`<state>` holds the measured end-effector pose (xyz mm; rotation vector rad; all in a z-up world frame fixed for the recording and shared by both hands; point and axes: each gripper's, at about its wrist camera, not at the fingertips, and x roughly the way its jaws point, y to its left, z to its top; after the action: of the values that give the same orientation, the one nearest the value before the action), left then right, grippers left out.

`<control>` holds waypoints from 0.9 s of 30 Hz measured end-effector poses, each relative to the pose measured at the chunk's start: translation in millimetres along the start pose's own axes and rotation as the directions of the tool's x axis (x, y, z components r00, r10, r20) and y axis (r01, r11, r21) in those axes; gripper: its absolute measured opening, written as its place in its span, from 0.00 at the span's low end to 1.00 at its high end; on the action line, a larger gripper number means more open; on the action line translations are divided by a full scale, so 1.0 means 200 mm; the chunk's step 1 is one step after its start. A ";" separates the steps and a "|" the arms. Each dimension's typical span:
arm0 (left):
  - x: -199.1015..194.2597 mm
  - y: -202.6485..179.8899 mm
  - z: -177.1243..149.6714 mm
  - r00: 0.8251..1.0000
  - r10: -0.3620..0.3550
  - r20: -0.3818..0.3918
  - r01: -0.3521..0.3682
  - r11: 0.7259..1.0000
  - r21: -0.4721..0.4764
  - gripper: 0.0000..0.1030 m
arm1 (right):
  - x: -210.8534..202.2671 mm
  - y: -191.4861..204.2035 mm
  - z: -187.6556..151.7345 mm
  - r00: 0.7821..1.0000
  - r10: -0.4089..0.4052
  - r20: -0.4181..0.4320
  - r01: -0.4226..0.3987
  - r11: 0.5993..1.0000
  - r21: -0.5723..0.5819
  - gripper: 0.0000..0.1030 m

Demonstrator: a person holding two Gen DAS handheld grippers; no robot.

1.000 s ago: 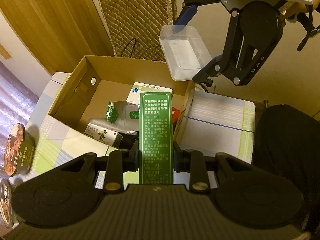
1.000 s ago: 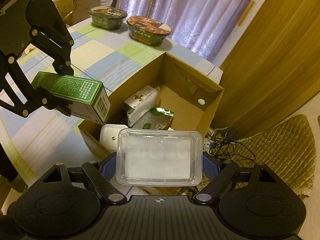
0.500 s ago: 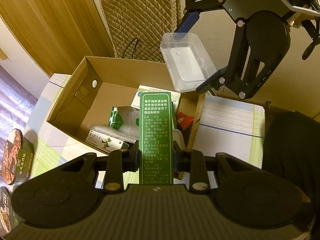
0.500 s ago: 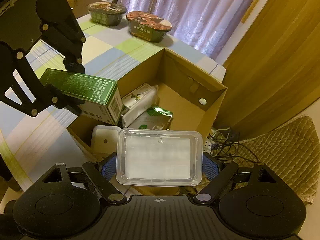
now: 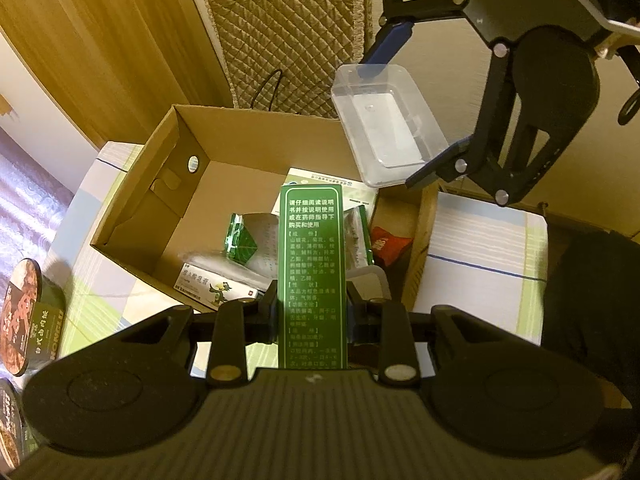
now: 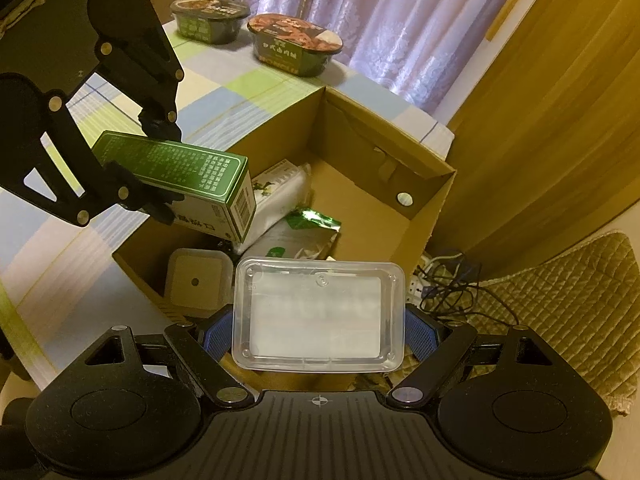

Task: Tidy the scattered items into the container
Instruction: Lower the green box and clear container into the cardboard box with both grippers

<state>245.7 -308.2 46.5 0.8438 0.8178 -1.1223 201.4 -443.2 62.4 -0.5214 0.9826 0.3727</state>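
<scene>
On the checked tablecloth at far left stand two round foil-lidded instant-noodle bowls, well apart from the open brown corrugated cardboard box, which already holds a crinkled green foil pouch, a white printed carton and a small square lidded plastic tub. The left gripper is clamped on a tall glossy green printed carton, held over the box's near edge. Further right, the right gripper, with blue ribbed pads, pinches a clear, smooth rectangular plastic tray above the box's right end.
</scene>
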 end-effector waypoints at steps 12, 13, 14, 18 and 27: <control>0.10 0.05 0.02 1.000 -0.004 -0.008 0.004 1.000 -0.022 0.25 | 0.08 -0.01 0.02 1.000 0.016 -0.003 -0.016 1.000 -0.004 0.85; 0.11 0.05 0.02 1.000 -0.003 -0.010 0.003 1.000 -0.022 0.25 | 0.08 -0.02 0.02 1.000 0.018 -0.002 -0.018 1.000 -0.003 0.85; 0.12 0.05 0.02 1.000 -0.003 -0.011 0.002 1.000 -0.022 0.25 | 0.09 -0.02 0.02 1.000 0.019 -0.002 -0.019 1.000 -0.002 0.85; 0.14 0.06 0.02 1.000 -0.003 -0.010 0.003 0.999 -0.032 0.25 | 0.11 -0.03 0.02 1.000 0.021 -0.003 -0.021 1.000 0.000 0.85; 0.17 0.08 0.03 1.000 -0.008 -0.006 0.008 0.999 -0.040 0.25 | 0.13 -0.04 0.02 1.000 0.022 -0.004 -0.022 1.000 -0.001 0.85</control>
<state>270.2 -323.9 22.1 0.8118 0.8467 -1.1077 220.9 -445.0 43.7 -0.5126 0.9923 0.3920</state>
